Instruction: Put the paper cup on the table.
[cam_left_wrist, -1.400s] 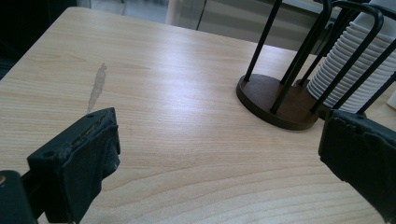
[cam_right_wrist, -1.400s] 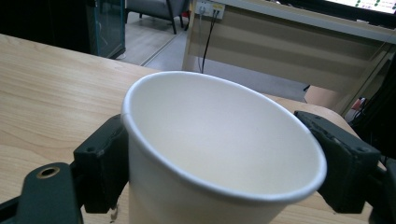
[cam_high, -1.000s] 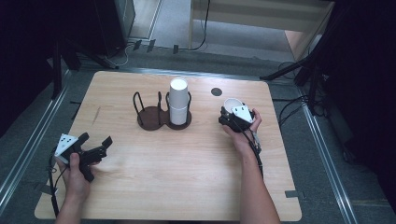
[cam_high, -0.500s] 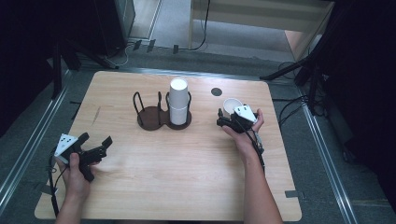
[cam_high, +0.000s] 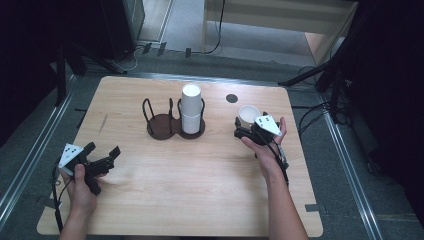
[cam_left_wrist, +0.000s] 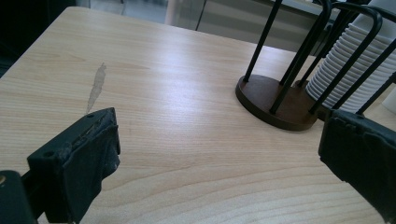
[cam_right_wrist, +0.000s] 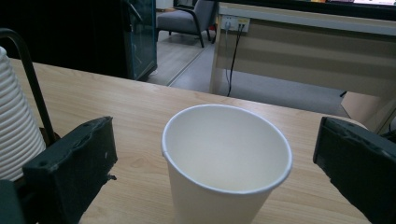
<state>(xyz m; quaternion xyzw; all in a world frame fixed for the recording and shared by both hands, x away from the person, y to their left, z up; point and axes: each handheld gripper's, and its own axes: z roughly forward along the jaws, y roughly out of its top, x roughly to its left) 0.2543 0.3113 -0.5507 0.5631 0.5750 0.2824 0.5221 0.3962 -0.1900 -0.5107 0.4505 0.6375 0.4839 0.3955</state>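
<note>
**Paper cup released on the worktop**

While the left gripper (cam_high: 102, 162) is held low over the near left corner of the worktop (cam_high: 200, 200), jaws spread wide and empty, the right gripper (cam_high: 243, 131) is seen just behind a single white paper cup (cam_right_wrist: 226, 161). Its jaws have just been opened and are parted on either side of the upright cup, untouched. A cup stack (cam_high: 190, 108) is kept in the dark wire holder (cam_high: 162, 125) nearby.
</note>
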